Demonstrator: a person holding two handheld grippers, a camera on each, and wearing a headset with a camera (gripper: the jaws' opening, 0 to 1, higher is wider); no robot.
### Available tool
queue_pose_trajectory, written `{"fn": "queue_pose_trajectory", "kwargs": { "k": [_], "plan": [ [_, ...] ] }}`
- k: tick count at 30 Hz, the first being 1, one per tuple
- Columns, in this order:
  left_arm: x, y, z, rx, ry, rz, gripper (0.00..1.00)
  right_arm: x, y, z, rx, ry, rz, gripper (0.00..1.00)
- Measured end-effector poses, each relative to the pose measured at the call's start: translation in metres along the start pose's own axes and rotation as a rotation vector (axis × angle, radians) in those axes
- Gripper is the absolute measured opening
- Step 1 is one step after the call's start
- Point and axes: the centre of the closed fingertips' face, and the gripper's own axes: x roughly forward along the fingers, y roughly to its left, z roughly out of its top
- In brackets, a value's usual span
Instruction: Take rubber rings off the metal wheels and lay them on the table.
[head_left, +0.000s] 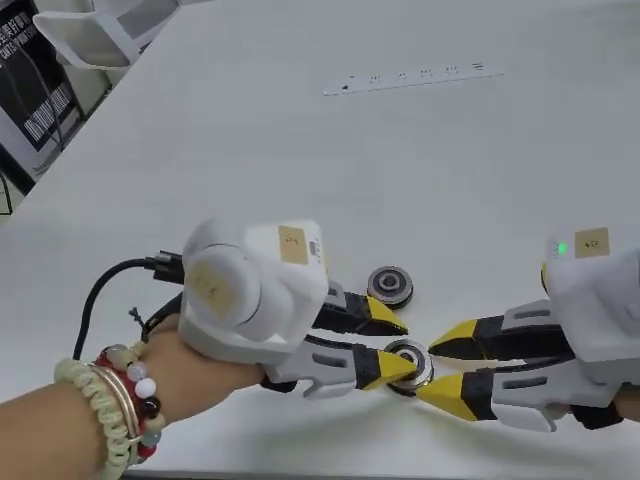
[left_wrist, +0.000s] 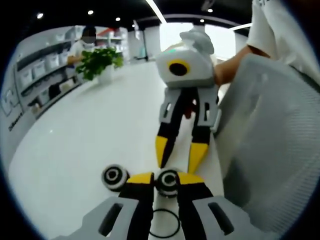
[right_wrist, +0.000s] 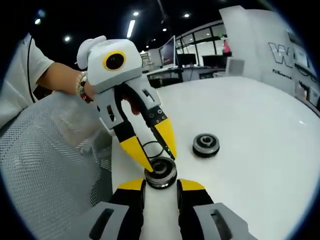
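A metal wheel (head_left: 408, 362) with a black rubber ring lies near the table's front edge, between both grippers. My left gripper (head_left: 407, 348) comes in from the left, and its yellow tips sit tight on either side of the wheel (left_wrist: 168, 182). My right gripper (head_left: 426, 370) faces it from the right, jaws apart, with its tips at the edge of the wheel (right_wrist: 161, 172). A second wheel (head_left: 389, 285) lies just beyond. A loose black ring (left_wrist: 165, 210) lies flat on the table under the left gripper's jaws.
A white power strip (head_left: 415, 77) lies far back on the white table (head_left: 300, 150). A black cable (head_left: 100, 290) trails from the left gripper. A mesh chair back (left_wrist: 270, 140) stands at the table's front edge, close to the wheels.
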Motion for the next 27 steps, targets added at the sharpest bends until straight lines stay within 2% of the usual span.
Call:
{"fn": "queue_pose_trajectory", "kwargs": {
  "k": [5, 18, 20, 21, 27],
  "plan": [
    [0.0003, -0.0028, -0.0020, -0.001, -0.004, -0.012, 0.15, 0.0016, -0.0004, -0.0010, -0.008, 0.005, -0.002, 0.22],
    [-0.0014, -0.0050, -0.0046, -0.067, -0.023, -0.028, 0.14, 0.0036, -0.0011, -0.0023, -0.026, 0.012, -0.008, 0.21],
    [-0.0013, -0.0060, -0.0080, -0.065, -0.006, -0.032, 0.15, 0.0036, -0.0007, -0.0026, -0.030, 0.014, -0.007, 0.20],
    [-0.0026, -0.0069, -0.0048, -0.060, -0.028, -0.031, 0.15, 0.0034, -0.0006, -0.0027, -0.032, 0.013, -0.007, 0.19],
    [-0.0065, -0.0064, -0.0051, -0.062, -0.016, -0.025, 0.14, 0.0024, -0.0007, -0.0030, -0.037, 0.012, -0.013, 0.18]
  ]
}}
